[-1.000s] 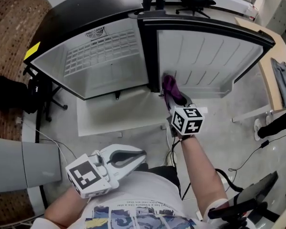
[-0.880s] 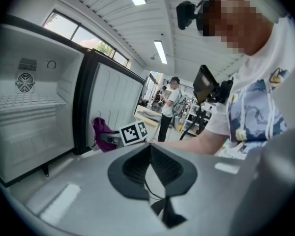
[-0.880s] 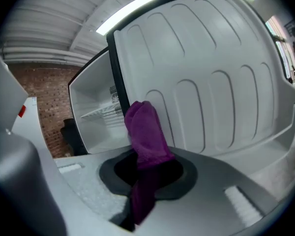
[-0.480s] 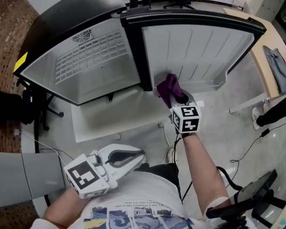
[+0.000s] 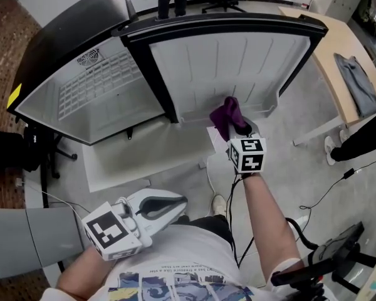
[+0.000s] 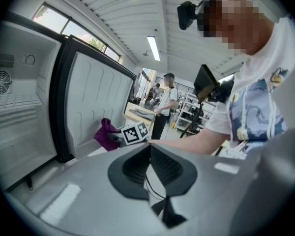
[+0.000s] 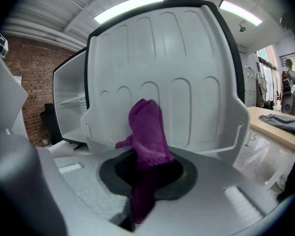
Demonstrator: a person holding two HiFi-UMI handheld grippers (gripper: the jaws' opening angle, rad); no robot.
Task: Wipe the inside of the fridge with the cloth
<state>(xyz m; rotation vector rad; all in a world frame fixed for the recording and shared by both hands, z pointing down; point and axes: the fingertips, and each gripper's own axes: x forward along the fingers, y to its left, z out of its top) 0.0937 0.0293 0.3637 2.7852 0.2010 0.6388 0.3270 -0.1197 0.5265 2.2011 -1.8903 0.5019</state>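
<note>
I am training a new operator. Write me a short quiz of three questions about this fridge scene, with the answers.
1. True or false: the left gripper holds the cloth.
2. The cloth is right in front of: A) the wire shelf; B) the inside of the door; C) the wooden table.
3. Fill in: the door is ____.
Key: 1 false, the right gripper holds it; 2 B; 3 open.
</note>
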